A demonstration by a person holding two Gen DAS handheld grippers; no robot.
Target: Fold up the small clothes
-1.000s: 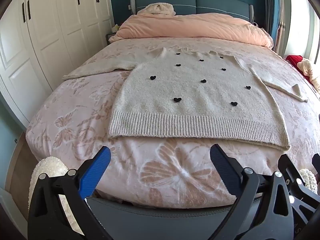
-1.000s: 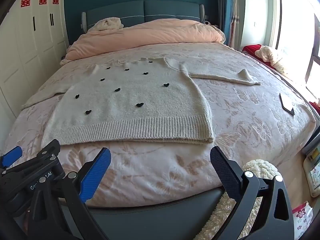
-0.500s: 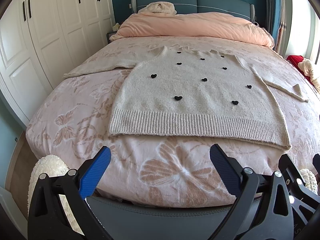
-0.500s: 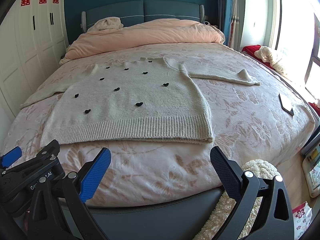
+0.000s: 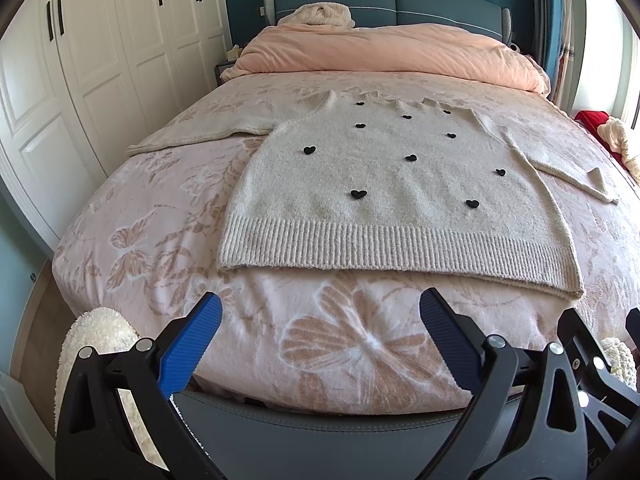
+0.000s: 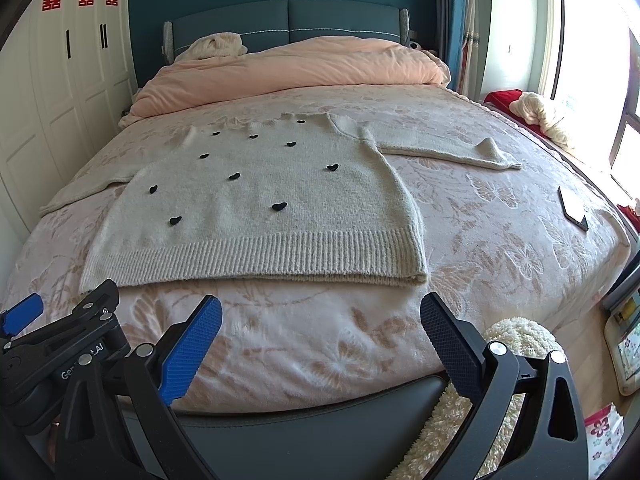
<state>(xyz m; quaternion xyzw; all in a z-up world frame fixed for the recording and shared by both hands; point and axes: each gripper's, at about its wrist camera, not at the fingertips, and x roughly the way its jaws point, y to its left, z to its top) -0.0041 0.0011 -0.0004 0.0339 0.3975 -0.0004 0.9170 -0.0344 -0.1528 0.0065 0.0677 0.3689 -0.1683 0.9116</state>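
A cream knit sweater (image 5: 384, 188) with small black hearts lies flat on the bed, face up, both sleeves spread outward and its ribbed hem toward me. The right wrist view shows the same sweater (image 6: 256, 208) and its right sleeve (image 6: 444, 146) reaching toward the window side. My left gripper (image 5: 320, 312) hovers open over the foot of the bed, short of the hem, holding nothing. My right gripper (image 6: 320, 312) is also open and empty, a little short of the hem's right half. Part of the left gripper's body (image 6: 60, 352) shows at lower left in the right wrist view.
The bed (image 5: 160, 240) carries a pink floral blanket, with a rolled peach duvet (image 5: 392, 52) at the headboard. A phone (image 6: 573, 210) lies near the bed's right edge. White wardrobes (image 5: 80, 80) stand left. Fluffy cream slippers (image 5: 98, 334) rest on the floor; a padded footboard (image 5: 320, 428) lies just below me.
Both grippers have crept slightly forward toward the bed, so the sweater sits a touch lower and larger in view. Both stay open; the sweater has not moved.
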